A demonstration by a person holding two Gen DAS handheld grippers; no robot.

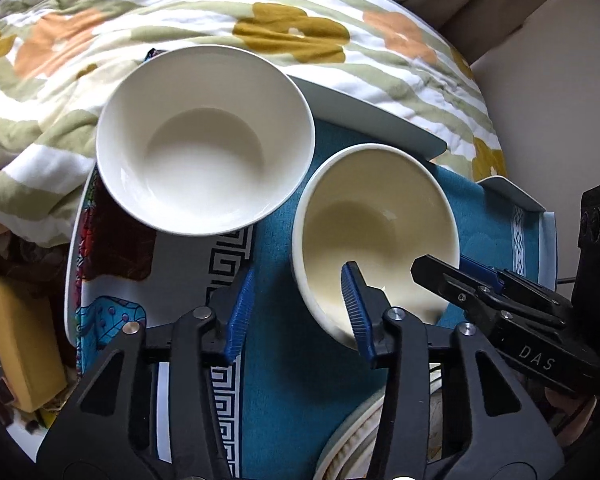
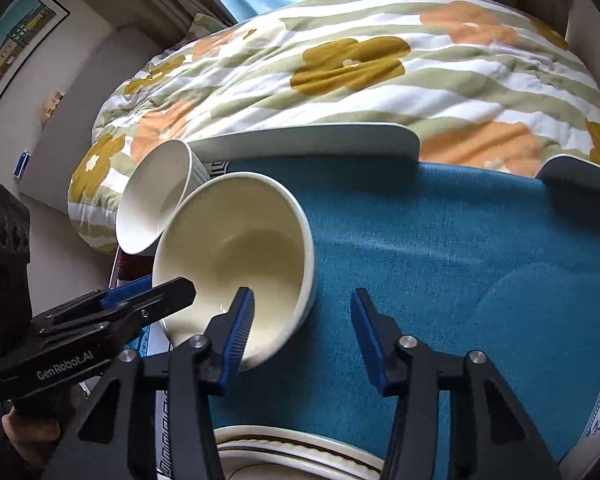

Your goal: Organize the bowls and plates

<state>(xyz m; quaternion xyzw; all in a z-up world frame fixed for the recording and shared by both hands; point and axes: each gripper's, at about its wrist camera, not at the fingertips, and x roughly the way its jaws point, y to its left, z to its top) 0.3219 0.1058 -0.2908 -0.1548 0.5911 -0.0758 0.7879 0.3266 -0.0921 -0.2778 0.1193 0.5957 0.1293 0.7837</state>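
Below both cameras, a teal woven cloth covers a pale grey tray with raised rims, set against a quilted bedspread printed with mustard and orange flowers on green stripes.

Two empty bowls stand on the tray, side by side. A glossy white ceramic bowl sits toward the far left, and a cream ceramic bowl stands just beside it, nearer the grippers; whether their rims touch cannot be told. At the near edge, part of a cream plate with a dark rim line shows under the fingers.

The left gripper hangs over the cream bowl's near left rim with its blue ribbed jaws part-way apart: one pad is inside the bowl, the other outside over the cloth, and neither presses the wall.

The right gripper stands likewise, jaws part-way apart, its left pad inside the same bowl's rim and its right pad over bare cloth. It grips nothing.
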